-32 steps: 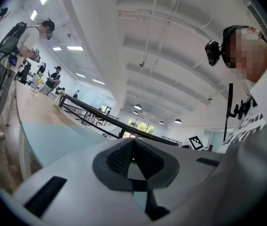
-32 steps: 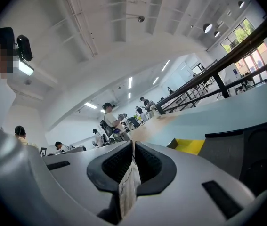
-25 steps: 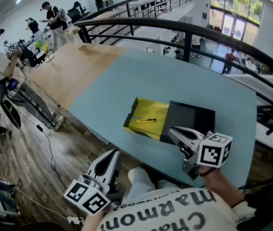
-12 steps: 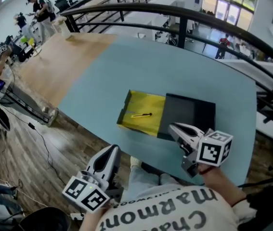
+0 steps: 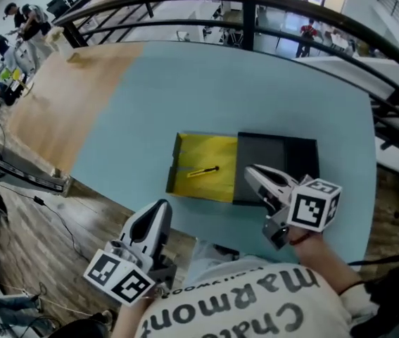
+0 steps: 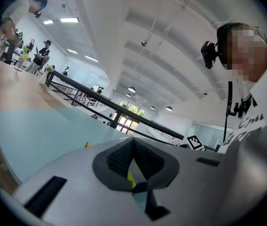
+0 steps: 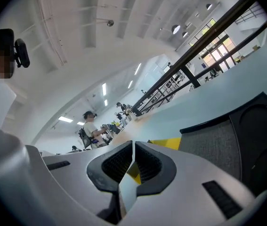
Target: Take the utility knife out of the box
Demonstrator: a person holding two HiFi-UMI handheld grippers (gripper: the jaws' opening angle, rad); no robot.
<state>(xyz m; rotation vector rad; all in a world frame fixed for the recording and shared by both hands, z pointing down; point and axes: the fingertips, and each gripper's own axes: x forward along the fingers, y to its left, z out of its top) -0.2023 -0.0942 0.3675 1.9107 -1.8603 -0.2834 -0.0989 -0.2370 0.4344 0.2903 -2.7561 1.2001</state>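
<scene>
- The utility knife (image 5: 202, 172) is lying flat on the floor of the yellow box (image 5: 185, 145), near its middle, with nothing touching it.
- A dark tray (image 5: 278, 162) is sitting against the box's right side, and both are resting on the pale blue counter (image 5: 185, 83).
- The left hand-held gripper (image 5: 161, 206) is hovering off the counter's near edge with its jaws pressed together and nothing between them.
- The right hand-held gripper (image 5: 250, 170) is hanging over the dark tray's near corner, its jaws likewise pressed together on nothing.
- Neither is ready to grasp, so reaching in without spreading the jaws would probably just be nudging the knife along the box floor or into a wall.
- The knife is looking slim and low, so pads coming down at a shallow angle are risking sliding over it.
- The box is looking light, so an unsteadied pull could be dragging or tipping it.
</scene>
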